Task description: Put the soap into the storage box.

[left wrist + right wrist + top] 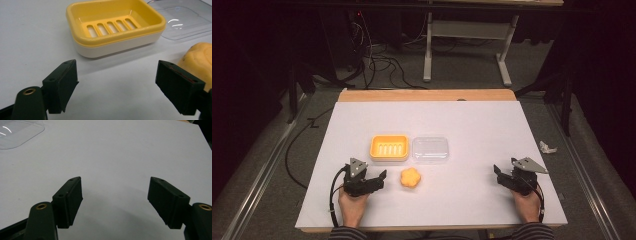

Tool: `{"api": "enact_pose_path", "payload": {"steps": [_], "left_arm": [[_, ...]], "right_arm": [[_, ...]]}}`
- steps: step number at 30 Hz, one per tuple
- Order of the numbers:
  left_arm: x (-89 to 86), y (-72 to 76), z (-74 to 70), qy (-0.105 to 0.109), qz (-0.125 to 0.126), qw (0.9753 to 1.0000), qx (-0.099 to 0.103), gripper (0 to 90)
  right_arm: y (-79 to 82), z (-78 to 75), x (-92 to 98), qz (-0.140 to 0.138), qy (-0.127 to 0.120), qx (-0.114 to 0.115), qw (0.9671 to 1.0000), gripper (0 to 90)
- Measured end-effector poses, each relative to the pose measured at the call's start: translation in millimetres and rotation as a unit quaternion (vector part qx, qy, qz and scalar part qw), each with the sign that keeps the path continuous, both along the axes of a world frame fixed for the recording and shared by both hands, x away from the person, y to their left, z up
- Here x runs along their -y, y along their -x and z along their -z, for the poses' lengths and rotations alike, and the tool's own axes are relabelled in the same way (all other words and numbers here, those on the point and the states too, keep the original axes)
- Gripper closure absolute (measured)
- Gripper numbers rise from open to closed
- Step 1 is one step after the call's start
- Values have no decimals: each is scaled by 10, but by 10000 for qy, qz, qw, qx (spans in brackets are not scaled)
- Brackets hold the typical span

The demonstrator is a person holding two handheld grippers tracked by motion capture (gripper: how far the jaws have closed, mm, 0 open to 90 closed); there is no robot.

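Left tongs (381, 176) rested low on the desk (472, 125), jaws spread wide, nothing between them. The soap (410, 178), an orange flower-shaped lump, lay just right of those tongs, apart from both jaws; in the left gripper view the soap (198, 60) sat behind the right-hand jaw, outside the gap. Right tongs (498, 174) rested well right of the soap, also wide open and empty. Just beyond the soap stood the yellow soap dish (389, 147), slotted tray bare, with the clear lid (430, 149) touching or nearly touching its right side. Risk, as judged: closing from this offset would likely nudge the soap sideways rather than grip it; its lobed, probably slick surface could squirt out of a shallow pinch.
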State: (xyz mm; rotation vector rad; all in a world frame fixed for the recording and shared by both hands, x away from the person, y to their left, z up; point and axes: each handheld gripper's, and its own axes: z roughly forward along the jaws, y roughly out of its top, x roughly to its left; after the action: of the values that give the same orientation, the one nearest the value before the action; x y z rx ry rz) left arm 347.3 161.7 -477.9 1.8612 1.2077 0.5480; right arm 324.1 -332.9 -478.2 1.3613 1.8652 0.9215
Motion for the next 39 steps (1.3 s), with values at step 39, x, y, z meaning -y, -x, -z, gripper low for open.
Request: {"api": "enact_pose_path", "payload": {"steps": [39], "left_arm": [[267, 119, -210, 125, 698, 9975, 17, 176]], "right_arm": [[6, -3, 11, 8, -8, 43, 10000, 281]]}}
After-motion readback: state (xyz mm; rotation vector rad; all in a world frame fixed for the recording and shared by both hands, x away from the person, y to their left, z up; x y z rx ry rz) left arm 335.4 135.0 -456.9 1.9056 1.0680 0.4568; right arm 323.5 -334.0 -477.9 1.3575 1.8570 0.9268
